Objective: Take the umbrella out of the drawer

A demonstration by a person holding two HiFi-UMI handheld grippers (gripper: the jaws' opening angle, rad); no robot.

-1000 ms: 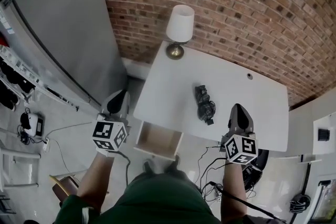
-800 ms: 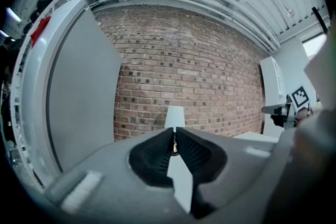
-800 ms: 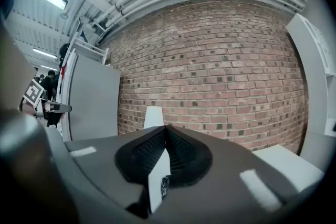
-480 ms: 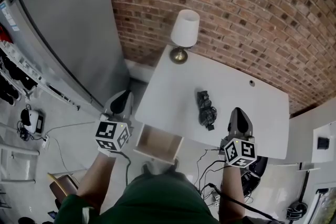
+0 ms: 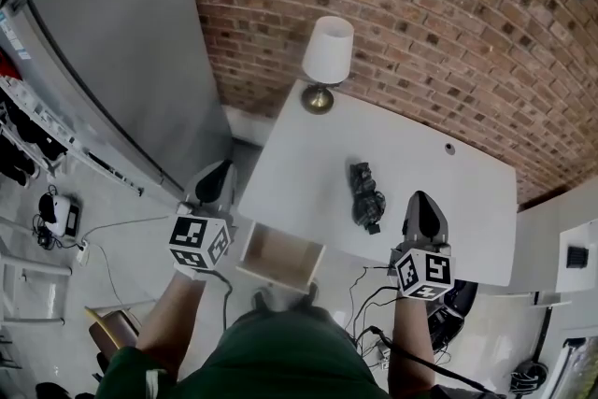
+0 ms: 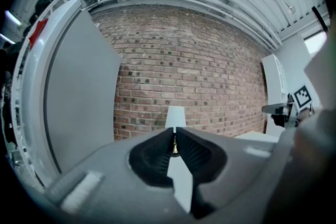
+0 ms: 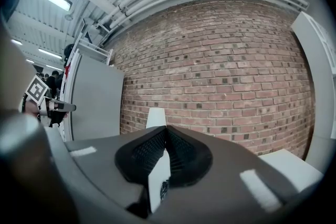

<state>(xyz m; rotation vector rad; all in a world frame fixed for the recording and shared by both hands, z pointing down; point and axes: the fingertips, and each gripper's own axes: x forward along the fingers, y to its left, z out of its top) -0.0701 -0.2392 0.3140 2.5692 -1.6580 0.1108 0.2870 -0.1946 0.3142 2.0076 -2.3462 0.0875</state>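
Brick wall (image 5: 420,14) behind a white table (image 5: 467,201) — the umbrella (image 5: 365,197) lies near its front edge, and the pulled-out drawer (image 5: 280,259) looks empty, so the job seems done. That's probably why the left gripper (image 5: 217,171) and right gripper (image 5: 422,201) hang off that edge, both closed on nothing.

White worktop (image 5: 448,201) against a brick wall (image 5: 448,23).
A lamp (image 5: 325,51) with a white shade and brass base stands at its far left corner; a tall grey panel (image 5: 121,42) stands further left.
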